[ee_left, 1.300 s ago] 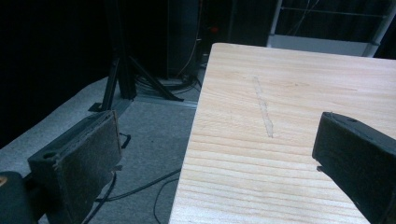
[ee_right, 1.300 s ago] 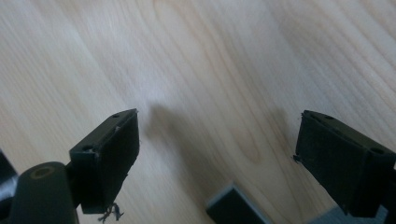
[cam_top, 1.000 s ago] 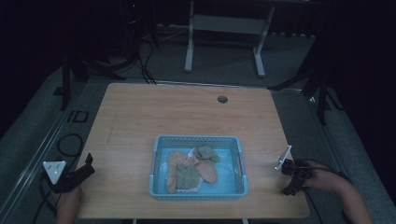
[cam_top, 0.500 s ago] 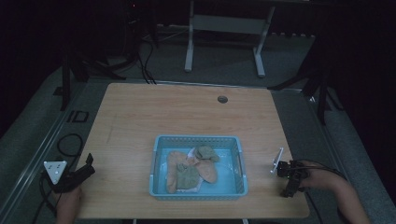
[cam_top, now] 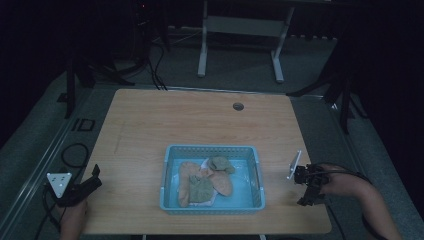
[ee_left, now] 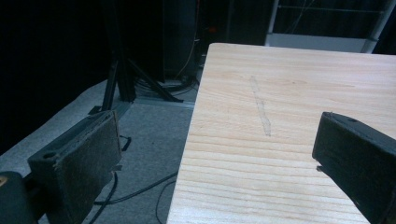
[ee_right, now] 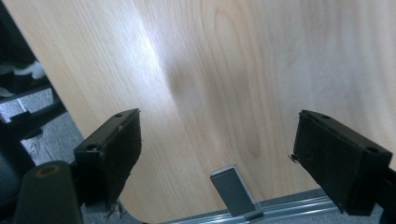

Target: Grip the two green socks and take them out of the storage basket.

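Note:
A light blue plastic basket (cam_top: pixel 168 172) sits at the front middle of the wooden table (cam_top: pixel 200 120). Inside it lie several soft tan and olive-green pieces (cam_top: pixel 202 182), piled together, with a bit of white among them. My left gripper (cam_top: pixel 91 181) rests at the table's front left corner, open and empty. In the left gripper view, my left gripper (ee_left: pixel 219 158) straddles the table's left edge. My right gripper (cam_top: pixel 303 187) is held at the front right, to the right of the basket. It is turned on its side, open and empty over bare wood (ee_right: pixel 215 149).
A round cable hole (cam_top: pixel 238 106) lies near the table's far edge. A white desk frame (cam_top: pixel 240 30) stands on the floor beyond, and cables (cam_top: pixel 75 155) lie left of the table. A small metal clip (ee_right: pixel 233 189) and a rail show at the table's edge.
My right gripper has shifted slightly left toward the basket and rolled, so its grey plate now stands edge-on. The left gripper and the basket have not moved.

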`<state>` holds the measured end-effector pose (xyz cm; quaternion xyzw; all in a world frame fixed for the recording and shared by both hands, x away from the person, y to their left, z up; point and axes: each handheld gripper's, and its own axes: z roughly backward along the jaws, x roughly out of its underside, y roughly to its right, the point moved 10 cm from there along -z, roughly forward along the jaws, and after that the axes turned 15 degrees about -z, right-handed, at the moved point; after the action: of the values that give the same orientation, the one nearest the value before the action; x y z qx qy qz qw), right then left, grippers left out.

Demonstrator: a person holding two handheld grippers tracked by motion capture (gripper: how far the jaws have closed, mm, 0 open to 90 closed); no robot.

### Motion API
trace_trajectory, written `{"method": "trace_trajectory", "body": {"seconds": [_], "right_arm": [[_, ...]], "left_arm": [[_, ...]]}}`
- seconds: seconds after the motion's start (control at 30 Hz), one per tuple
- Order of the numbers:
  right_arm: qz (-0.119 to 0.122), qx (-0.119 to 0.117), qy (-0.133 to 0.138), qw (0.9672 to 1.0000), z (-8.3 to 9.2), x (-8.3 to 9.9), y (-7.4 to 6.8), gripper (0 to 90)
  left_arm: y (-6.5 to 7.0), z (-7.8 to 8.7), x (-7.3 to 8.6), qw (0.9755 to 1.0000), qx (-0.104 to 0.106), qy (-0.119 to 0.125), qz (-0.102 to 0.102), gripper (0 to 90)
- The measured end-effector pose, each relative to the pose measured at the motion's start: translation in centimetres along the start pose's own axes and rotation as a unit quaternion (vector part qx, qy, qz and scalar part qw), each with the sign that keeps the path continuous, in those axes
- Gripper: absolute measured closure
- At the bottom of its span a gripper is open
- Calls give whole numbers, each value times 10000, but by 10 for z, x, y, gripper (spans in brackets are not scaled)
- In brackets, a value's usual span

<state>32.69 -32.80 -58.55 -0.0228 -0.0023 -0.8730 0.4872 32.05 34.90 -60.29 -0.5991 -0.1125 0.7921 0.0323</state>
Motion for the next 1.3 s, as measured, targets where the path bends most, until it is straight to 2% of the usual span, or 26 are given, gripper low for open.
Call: {"method": "trace_trajectory", "body": {"seconds": [0.13, 0.23, 0.33, 0.5, 0.67, 0.87, 1.2, 1.3], "right_arm": [[96, -1, 86, 9999, 12, -9, -4, 150], [194, 63, 233, 9995, 26, -23, -10, 143], [330, -43, 295, 9990, 35, -33, -17, 143], [570, -60, 285, 9980, 47, -45, -29, 143], [805, -85, 257, 9964, 59, -69, -45, 145], [1086, -124, 281, 9936, 63, -96, -60, 142], [1384, -120, 198, 9901, 55, -132, -78, 141], [1538, -144, 127, 9879, 51, -147, -87, 139]], "left_arm": [[1, 0, 0, 10000, 43, 4, -19, 13], [2, 0, 0, 10000, 53, -1, -24, 13], [2, 0, 0, 10000, 47, -1, -20, 13], [2, 0, 0, 10000, 54, 3, -26, 13], [2, 0, 0, 10000, 55, 1, -20, 13], [2, 0, 0, 10000, 70, 2, -16, 13], [2, 0, 0, 10000, 75, 14, -20, 13], [2, 0, 0, 10000, 79, 20, -18, 13]]}}
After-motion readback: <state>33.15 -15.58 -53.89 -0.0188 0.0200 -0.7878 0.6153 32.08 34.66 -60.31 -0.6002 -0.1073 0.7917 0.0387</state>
